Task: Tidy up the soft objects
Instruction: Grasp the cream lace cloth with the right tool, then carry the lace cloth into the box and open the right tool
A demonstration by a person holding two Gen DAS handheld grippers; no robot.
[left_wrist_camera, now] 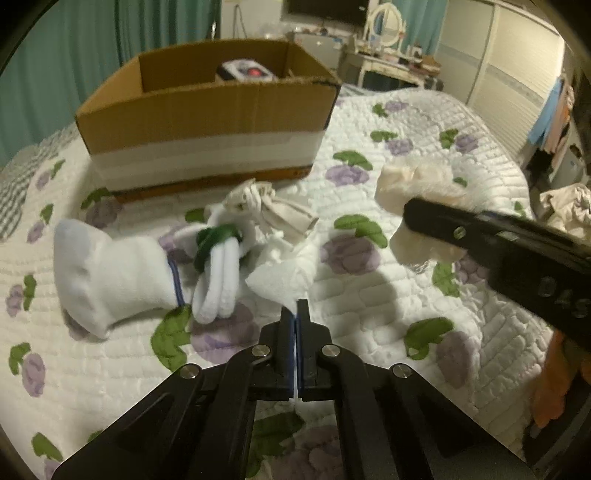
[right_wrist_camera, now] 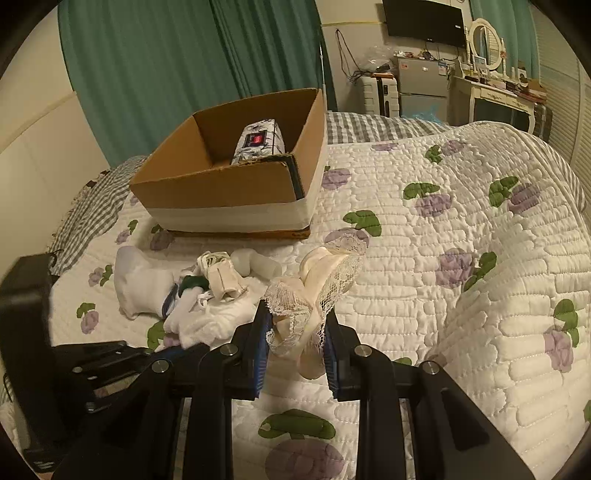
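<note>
Right gripper (right_wrist_camera: 293, 332) clamps lace garment (right_wrist_camera: 314, 291); left gripper (left_wrist_camera: 296, 314) closed, empty.

This is a bedroom in a home. A bed (right_wrist_camera: 443, 258) fills most of both views, spread with a white quilt printed with purple flowers and green leaves, and a grey checked sheet (right_wrist_camera: 369, 125) shows at its far edge. Teal curtains (right_wrist_camera: 166, 74) hang at 11 o'clock. At 1 o'clock in the right wrist view a dark TV (right_wrist_camera: 423, 20) is mounted on the wall above a small grey fridge (right_wrist_camera: 423, 86), and a white dressing table (right_wrist_camera: 491, 99) with an oval mirror (right_wrist_camera: 484, 38) stands beside them. Clothes (left_wrist_camera: 550, 118) hang at 3 o'clock in the left wrist view.
</note>
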